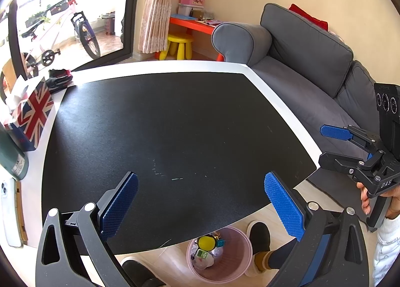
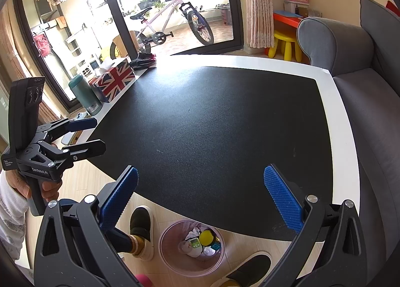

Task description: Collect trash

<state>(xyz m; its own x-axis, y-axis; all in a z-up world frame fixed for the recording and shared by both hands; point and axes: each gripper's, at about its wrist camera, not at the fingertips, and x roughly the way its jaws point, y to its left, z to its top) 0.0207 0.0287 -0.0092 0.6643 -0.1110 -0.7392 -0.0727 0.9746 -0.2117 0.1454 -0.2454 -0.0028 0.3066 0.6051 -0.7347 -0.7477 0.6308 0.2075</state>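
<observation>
left gripper (image 1: 201, 208) jaws spread, empty | right gripper (image 2: 200, 203) same | black mat (image 1: 175, 136) bare | trash in pink bin (image 2: 192, 247) on floor, near edge, below/between both jaws | task looks done

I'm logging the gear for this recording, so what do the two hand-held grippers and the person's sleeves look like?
Both are black scissor-linkage frames with silver pivot bolts and blue knurled finger pads. The left hand-held gripper has a pistol-style handle and white lettering; the right hand-held gripper shows the white letters DAS. Pale patterned sleeves cover the wrists.
</observation>
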